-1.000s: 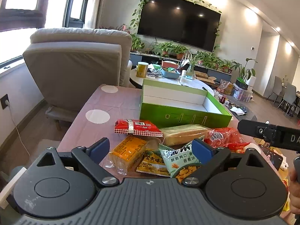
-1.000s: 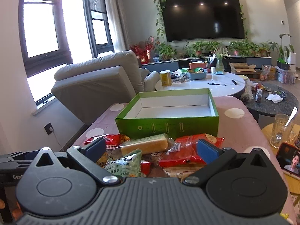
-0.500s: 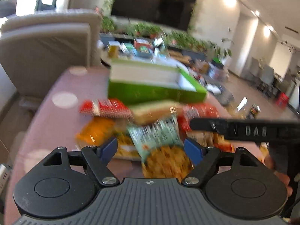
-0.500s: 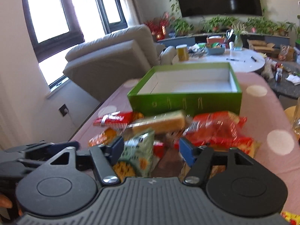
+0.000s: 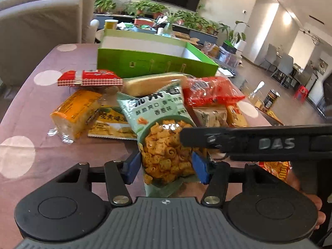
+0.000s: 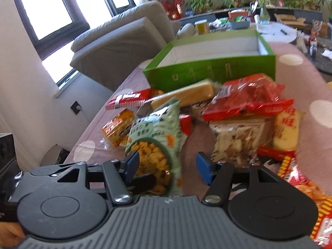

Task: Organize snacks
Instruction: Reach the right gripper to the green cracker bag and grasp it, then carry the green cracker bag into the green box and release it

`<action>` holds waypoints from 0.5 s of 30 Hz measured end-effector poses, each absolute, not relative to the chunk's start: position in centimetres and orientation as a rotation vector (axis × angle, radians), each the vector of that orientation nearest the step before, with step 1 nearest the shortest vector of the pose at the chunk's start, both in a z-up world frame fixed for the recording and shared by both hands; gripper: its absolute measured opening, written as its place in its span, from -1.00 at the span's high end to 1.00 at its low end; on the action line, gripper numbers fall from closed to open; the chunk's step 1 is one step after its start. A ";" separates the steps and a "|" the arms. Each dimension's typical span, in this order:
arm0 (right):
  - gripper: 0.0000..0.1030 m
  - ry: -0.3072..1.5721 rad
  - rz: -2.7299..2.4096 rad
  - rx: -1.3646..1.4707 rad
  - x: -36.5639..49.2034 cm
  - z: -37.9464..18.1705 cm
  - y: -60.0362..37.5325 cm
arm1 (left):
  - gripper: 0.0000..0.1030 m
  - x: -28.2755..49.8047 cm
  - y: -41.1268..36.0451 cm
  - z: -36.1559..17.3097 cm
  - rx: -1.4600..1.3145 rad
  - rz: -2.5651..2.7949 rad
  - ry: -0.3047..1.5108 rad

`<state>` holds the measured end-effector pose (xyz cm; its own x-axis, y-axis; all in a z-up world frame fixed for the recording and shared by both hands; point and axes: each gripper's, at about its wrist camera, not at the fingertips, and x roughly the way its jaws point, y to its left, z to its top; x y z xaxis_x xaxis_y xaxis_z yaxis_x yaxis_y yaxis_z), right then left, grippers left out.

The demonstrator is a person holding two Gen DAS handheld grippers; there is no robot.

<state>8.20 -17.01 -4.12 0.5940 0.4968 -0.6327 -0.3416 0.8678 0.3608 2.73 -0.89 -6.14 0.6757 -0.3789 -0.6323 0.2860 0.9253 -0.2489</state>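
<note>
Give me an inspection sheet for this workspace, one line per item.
Surface: table, mauve cloth with white dots.
Job's things: green box open, nothing seen inside; snack packets piled in front of it.
Clutter: glass with spoon, can beside the table.
Grippers: left gripper has just been closing, pads against the green snack bag; right gripper open, nothing gripped.
Cables: one at the wall socket.
Surroundings: sofa, plants, television.

Snack pile before a green box (image 6: 209, 70) on the polka-dot worktop (image 6: 298, 91)

The right hand-held gripper (image 6: 167, 167) hangs with jaws apart; a pale-green cracker bag (image 6: 159, 130) stands just inside its left pad, bare worktop between.
</note>
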 end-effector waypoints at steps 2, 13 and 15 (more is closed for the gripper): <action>-0.52 0.821 0.505 0.206 8.4 -4.6 -16.6 | 0.03 2.6 -1.2 -5.9 -0.124 -0.395 0.734; -0.44 0.678 0.538 0.214 7.7 -0.6 -17.2 | 0.04 1.7 -2.3 -0.9 -0.034 -0.398 0.567; -0.44 0.649 0.540 0.225 8.1 0.4 -17.4 | 0.03 2.4 -2.6 0.3 -0.015 -0.393 0.541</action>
<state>8.14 -17.37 0.39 0.6655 0.5426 -0.5126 -0.4054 0.8393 0.3621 2.36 -2.59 0.34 0.7849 -0.3679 -0.4986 0.3604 0.9256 -0.1158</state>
